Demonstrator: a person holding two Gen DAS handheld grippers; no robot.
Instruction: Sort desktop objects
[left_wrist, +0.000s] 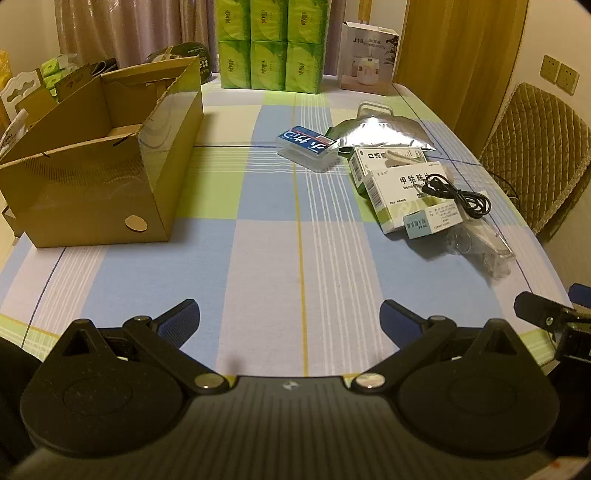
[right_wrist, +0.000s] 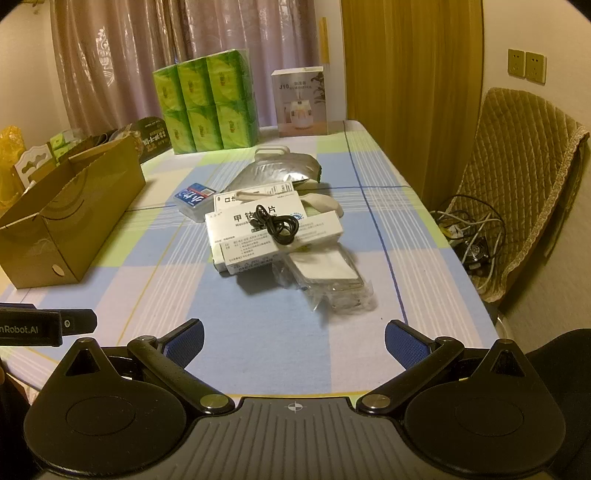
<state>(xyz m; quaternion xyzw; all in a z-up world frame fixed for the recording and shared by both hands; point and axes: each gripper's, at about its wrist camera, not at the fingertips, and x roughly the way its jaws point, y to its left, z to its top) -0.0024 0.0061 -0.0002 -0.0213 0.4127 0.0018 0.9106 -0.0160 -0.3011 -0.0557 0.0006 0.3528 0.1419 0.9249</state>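
Checked tablecloth (left_wrist: 258, 258) runs bare in front of you, cardboard box (left_wrist: 96, 177) left, medicine boxes (right_wrist: 258, 229) piled toward the right edge. Your left gripper (left_wrist: 290, 321) and right gripper (right_wrist: 293, 343) both gape wide, holding nothing.

A home, most likely a dining corner or living room pressed into use for storage. Shown by the table under a checked blue, green and white cloth (right_wrist: 258, 332), the chair draped in a quilted tan cover (right_wrist: 524, 192), pinkish patterned curtains (right_wrist: 110, 62) and a mustard drape (right_wrist: 410, 74) along the back wall, and twin yellowish wall sockets (right_wrist: 526, 65). Household clutter besides: a shrink-wrapped stack of green tissue packs (right_wrist: 207, 107), a white humidifier carton (right_wrist: 301, 101), an open brown cardboard box (left_wrist: 99, 158), white medicine cartons (right_wrist: 255, 232), and tangled cables on the floor (right_wrist: 472, 229).
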